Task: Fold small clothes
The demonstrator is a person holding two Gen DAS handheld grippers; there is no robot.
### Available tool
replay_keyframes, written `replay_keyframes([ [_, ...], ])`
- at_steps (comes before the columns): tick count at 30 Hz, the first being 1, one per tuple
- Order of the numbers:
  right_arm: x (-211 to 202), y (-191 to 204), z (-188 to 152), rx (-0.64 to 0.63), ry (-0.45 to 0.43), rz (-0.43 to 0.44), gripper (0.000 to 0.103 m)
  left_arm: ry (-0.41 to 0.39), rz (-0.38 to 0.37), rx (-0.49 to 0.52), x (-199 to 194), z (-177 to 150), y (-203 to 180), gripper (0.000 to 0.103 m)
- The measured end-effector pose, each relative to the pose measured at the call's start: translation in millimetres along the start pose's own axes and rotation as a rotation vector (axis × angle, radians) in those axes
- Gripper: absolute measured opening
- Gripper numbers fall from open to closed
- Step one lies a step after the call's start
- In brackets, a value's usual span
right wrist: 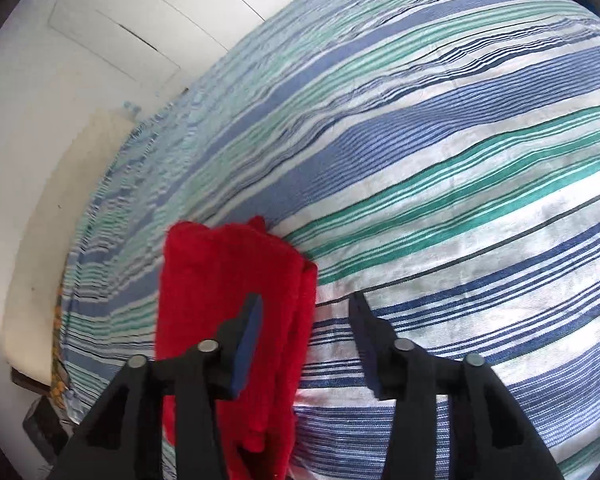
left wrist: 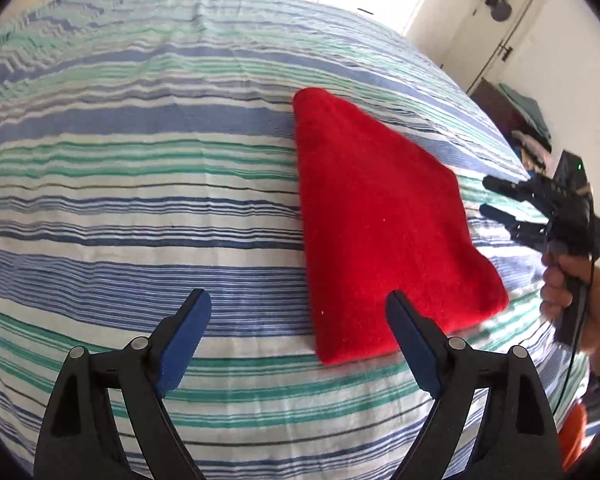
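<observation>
A folded red cloth (left wrist: 380, 216) lies flat on the striped bedspread (left wrist: 140, 160). My left gripper (left wrist: 300, 340) hovers open just short of the cloth's near left corner, its right pad over the cloth's near edge and nothing between the pads. In the left wrist view my right gripper (left wrist: 486, 198), held by a hand (left wrist: 560, 280), stands open to the right of the cloth and clear of it. The right wrist view shows the red cloth (right wrist: 236, 280) under the left finger of my right gripper (right wrist: 306, 312), whose jaws are apart with nothing between them.
The striped bedspread (right wrist: 460, 160) covers the whole bed. A white wall and a door (left wrist: 508, 20) stand at the back right, with a pile of clothes (left wrist: 532, 128) below them. White wall panels (right wrist: 100, 40) and the bed's edge are at the left in the right wrist view.
</observation>
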State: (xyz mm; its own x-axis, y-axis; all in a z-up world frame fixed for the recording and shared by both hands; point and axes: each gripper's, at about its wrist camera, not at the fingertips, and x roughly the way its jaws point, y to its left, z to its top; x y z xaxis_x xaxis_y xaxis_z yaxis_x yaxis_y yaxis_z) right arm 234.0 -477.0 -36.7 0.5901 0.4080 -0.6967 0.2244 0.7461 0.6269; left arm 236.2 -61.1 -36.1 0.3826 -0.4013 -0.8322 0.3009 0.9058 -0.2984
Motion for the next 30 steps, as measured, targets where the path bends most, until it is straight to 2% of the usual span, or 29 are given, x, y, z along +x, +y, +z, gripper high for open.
replay_keyframes([
  [2,17.6,-8.1,4.0,0.047,0.073,0.066,0.057,0.060,-0.019,-0.041,24.9,5.6,5.6,0.088],
  [4,41.7,-8.9,5.8,0.064,0.121,0.075,0.057,0.117,-0.048,-0.057,41.8,3.6,2.7,0.087],
  [7,73.2,-10.2,5.0,0.096,0.119,0.098,0.057,0.172,-0.116,-0.036,60.0,-1.2,-10.6,0.084],
  [9,90.9,-5.4,4.6,0.132,0.124,0.171,0.052,0.203,-0.155,-0.016,67.9,-2.1,-18.4,0.049],
  [10,97.6,-2.0,4.8,0.137,0.143,0.200,0.033,0.225,-0.173,-0.028,69.7,-0.7,-19.4,0.028],
  [11,99.1,1.7,6.0,0.124,0.150,0.185,0.016,0.221,-0.175,-0.046,65.4,2.3,-19.8,0.022],
  [13,91.8,22.1,9.4,0.039,0.120,0.128,0.015,0.167,-0.169,-0.033,44.0,7.9,-25.9,0.019],
  [18,45.2,84.6,16.7,-0.178,0.028,0.139,0.015,0.025,-0.154,0.035,-17.2,23.1,-52.8,0.019],
  [21,17.4,115.4,22.1,-0.244,-0.024,0.188,0.015,-0.037,-0.160,0.061,-45.3,29.3,-65.3,0.019],
  [24,-5.9,134.8,30.0,-0.293,-0.062,0.216,0.015,-0.075,-0.134,0.096,-57.0,34.1,-76.0,0.019],
  [25,-11.2,136.6,31.7,-0.306,-0.068,0.214,0.015,-0.077,-0.107,0.108,-54.3,32.7,-79.9,0.024],
  [27,-13.8,130.7,33.4,-0.319,-0.059,0.163,0.016,-0.063,-0.011,0.113,-39.9,31.6,-81.7,0.042],
  [28,-9.9,124.4,34.8,-0.316,-0.045,0.099,0.021,-0.057,0.054,0.111,-37.8,28.3,-80.8,0.057],
  [29,-7.7,116.8,33.1,-0.313,-0.047,-0.005,0.034,-0.067,0.110,0.113,-37.6,24.4,-80.9,0.064],
  [30,-9.0,107.7,29.7,-0.315,-0.053,-0.088,0.043,-0.084,0.131,0.116,-39.4,21.5,-80.8,0.067],
])
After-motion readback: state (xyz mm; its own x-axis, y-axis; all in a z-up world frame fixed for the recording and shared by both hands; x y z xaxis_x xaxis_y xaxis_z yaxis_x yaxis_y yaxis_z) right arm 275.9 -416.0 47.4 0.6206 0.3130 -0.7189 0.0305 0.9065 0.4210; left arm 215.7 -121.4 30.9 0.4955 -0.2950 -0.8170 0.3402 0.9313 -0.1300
